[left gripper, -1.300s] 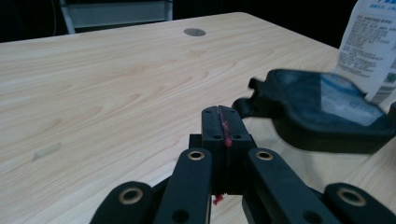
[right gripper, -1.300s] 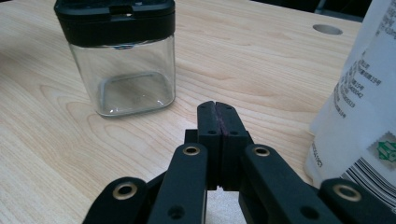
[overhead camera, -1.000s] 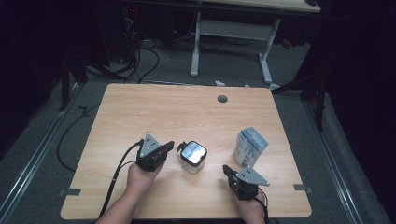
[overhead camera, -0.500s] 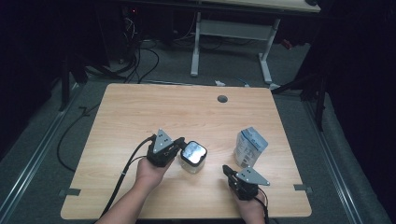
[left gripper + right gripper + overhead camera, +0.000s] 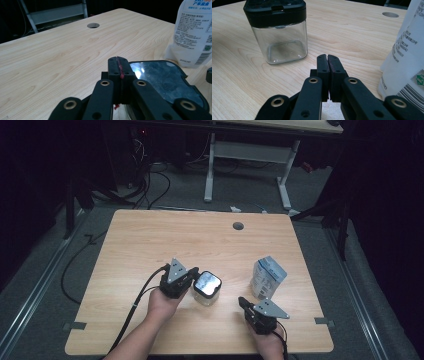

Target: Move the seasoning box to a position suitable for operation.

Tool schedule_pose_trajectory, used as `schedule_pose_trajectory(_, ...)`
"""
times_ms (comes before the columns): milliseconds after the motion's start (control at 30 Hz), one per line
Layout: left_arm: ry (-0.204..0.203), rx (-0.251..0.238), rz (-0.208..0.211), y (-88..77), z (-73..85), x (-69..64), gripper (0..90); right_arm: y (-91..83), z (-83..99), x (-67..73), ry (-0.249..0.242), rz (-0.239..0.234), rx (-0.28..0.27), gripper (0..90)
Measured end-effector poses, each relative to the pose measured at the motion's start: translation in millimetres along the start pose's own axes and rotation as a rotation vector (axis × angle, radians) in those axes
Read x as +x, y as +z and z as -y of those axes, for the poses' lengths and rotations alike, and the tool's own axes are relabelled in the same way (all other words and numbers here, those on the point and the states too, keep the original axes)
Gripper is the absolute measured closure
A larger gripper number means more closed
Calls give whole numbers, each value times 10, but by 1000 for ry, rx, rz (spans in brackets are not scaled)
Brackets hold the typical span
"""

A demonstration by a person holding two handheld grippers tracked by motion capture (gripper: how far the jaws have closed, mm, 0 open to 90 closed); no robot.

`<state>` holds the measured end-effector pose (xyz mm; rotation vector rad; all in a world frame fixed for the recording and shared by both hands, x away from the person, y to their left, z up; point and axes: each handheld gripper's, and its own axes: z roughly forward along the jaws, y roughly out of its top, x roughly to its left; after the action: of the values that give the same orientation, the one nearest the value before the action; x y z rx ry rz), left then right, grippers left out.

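A clear square jar with a black lid (image 5: 207, 286) stands empty on the wooden table (image 5: 150, 245), near the front middle. My left gripper (image 5: 192, 276) is right beside the jar's left side, jaws shut with nothing between them; in the left gripper view its tips (image 5: 118, 65) sit level with the shiny lid (image 5: 162, 77). A white and blue pouch (image 5: 267, 277) stands upright to the right of the jar. My right gripper (image 5: 243, 302) rests near the front edge, in front of the pouch (image 5: 409, 50), shut and empty. The jar (image 5: 277, 30) is ahead of it to the left.
A round cable hole (image 5: 238, 226) lies near the table's far edge. Cables trail from both grippers off the front edge. Behind the table stand a white desk frame (image 5: 250, 155) and floor cables.
My left gripper has moved right, from a gap away to right beside the jar's lid. The right gripper, jar and pouch have stayed where they were.
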<state>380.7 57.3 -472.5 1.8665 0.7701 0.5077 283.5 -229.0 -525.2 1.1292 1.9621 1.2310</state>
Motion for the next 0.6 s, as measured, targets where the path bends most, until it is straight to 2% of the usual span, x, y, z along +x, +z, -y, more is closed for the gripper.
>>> schedule_pose_trajectory(200,1,6,-4,23,18,-1,900,-1,1,-2,2,-1,-1,885)
schedule_pose_trajectory(600,-35,-28,4,5,83,30,900,2,1,4,2,1,2,885)
